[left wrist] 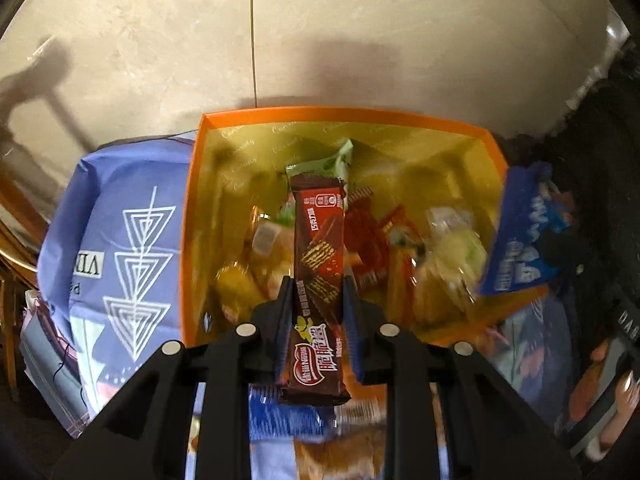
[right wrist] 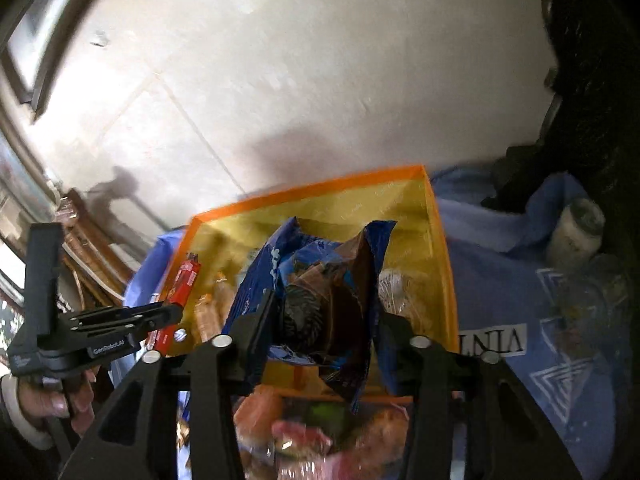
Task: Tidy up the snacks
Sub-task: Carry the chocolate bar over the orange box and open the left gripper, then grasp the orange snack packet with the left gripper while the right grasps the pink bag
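An orange box (left wrist: pixel 340 112) with a yellow inside holds several wrapped snacks (left wrist: pixel 400 248). My left gripper (left wrist: pixel 317 284) hangs over its near side, shut on a long brown chocolate wafer bar (left wrist: pixel 320 240) that points into the box. In the right wrist view my right gripper (right wrist: pixel 324 304) is shut on a crumpled blue snack packet (right wrist: pixel 320 280) above the same orange box (right wrist: pixel 312 188). That blue packet (left wrist: pixel 524 232) shows at the box's right rim in the left wrist view. The left gripper (right wrist: pixel 160 312) with its wafer bar (right wrist: pixel 182 288) appears at the left, held by a person's hand (right wrist: pixel 52 396).
The box rests on a blue cloth with white triangles (left wrist: pixel 120 220), (right wrist: pixel 520 280). More loose snacks (right wrist: pixel 320 432) lie just below my right gripper. A pale tiled floor (left wrist: pixel 360 40) lies beyond. Wooden furniture (left wrist: pixel 16 220) stands at the left, a white jar (right wrist: pixel 576 228) at the right.
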### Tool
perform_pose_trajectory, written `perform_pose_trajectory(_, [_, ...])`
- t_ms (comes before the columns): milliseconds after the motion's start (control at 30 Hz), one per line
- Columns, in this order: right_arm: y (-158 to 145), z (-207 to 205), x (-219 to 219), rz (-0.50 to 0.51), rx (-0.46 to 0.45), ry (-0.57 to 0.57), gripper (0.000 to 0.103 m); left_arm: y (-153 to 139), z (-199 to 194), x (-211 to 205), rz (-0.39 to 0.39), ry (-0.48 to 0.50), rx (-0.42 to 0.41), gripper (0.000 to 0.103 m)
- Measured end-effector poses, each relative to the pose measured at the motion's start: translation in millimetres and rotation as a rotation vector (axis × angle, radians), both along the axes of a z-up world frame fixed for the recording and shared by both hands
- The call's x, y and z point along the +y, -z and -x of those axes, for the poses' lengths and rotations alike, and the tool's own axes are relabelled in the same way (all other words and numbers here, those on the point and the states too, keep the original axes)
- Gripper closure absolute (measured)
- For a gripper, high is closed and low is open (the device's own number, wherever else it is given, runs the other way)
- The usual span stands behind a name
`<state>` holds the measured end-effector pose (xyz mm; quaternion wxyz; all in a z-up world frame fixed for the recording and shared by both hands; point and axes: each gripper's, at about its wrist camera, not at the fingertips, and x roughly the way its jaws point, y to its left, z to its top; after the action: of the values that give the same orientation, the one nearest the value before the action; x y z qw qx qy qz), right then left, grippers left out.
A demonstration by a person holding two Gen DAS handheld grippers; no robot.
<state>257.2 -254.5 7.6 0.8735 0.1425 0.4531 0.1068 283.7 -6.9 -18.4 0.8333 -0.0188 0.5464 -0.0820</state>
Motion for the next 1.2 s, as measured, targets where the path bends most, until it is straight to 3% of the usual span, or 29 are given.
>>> perform_pose_trajectory(33, [6, -5, 1, -0.002, 0.015, 0.012, 0.042, 4, -6, -1, 0.002, -0.005, -0.002, 0.063])
perform_pose_trajectory(67, [10, -8, 2, 0.002, 0.022, 0.039, 0.033, 7, -7, -1, -0.010, -0.013, -0.006, 0.037])
perform_pose_trajectory(133, [11, -4, 1, 0.006, -0.011, 0.095, 0.026, 4, -6, -1, -0.065, -0.038, -0.062, 0.017])
perform_pose_trajectory(233, [11, 6, 5, 0.031, -0.036, 0.099, 0.021, -1, 4, 1, -0.078, -0.021, -0.118, 0.016])
perform_pose_trajectory(433, [7, 27, 0, 0.035, -0.035, 0.119, 0.015, -2, 30, 20, -0.070, -0.032, -0.099, 0.014])
perform_pose_trajectory(600, [2, 62, -11, 0.104, -0.065, 0.167, 0.013, 7, 67, 47, -0.077, -0.073, -0.067, 0.013])
perform_pose_trajectory(933, [30, 133, -44, 0.125, 0.023, 0.195, 0.013, 79, 147, 95, -0.157, -0.143, 0.102, 0.013])
perform_pose_trajectory(1033, [41, 150, -48, 0.123, 0.050, 0.197, 0.013, 97, 160, 107, -0.161, -0.183, 0.139, 0.013])
perform_pose_trajectory(1200, [49, 164, -43, 0.137, 0.066, 0.171, 0.013, 117, 162, 110, -0.198, -0.170, 0.158, 0.013])
